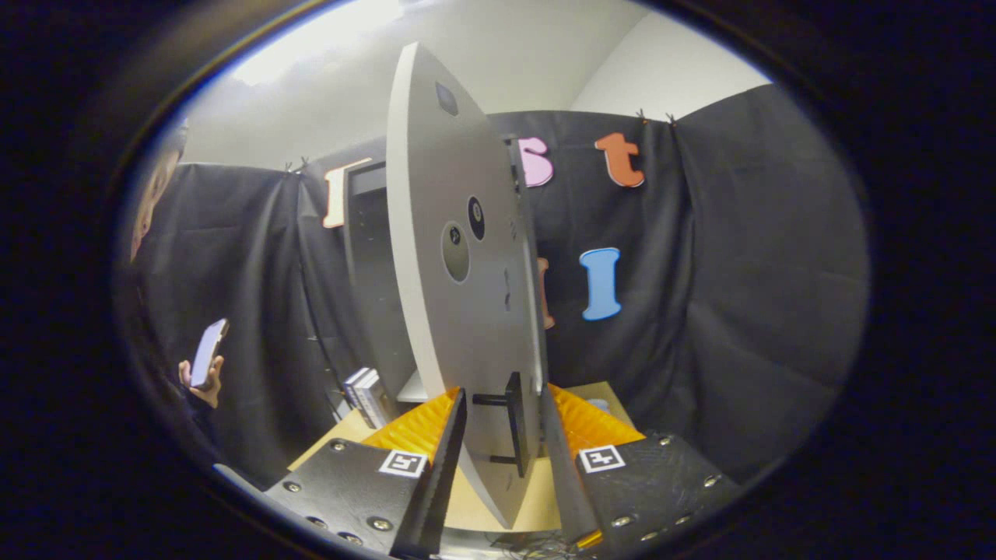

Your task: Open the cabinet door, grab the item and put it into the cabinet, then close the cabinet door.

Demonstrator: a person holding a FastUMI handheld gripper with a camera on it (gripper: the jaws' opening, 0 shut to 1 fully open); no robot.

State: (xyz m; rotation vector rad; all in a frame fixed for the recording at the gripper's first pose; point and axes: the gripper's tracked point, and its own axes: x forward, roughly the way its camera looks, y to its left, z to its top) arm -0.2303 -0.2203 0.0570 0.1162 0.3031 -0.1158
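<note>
The place is a recording booth set up inside a plain room, not a real home. Black cloth [747, 257] hangs as walls on all sides, held by small clips at its top edge, and above it show a bare white wall [669, 74] and ceiling. A pale cabinet [373, 272] with its door [459, 311] open stands alone on a wooden table [475, 498]. Beside the cloth a person's hand [208, 381] holds a phone [207, 351].

Rides on the claw [503, 435], low over the table [475, 498], facing the open cabinet door [459, 295] edge-on, very near, booth wall far behind.
</note>
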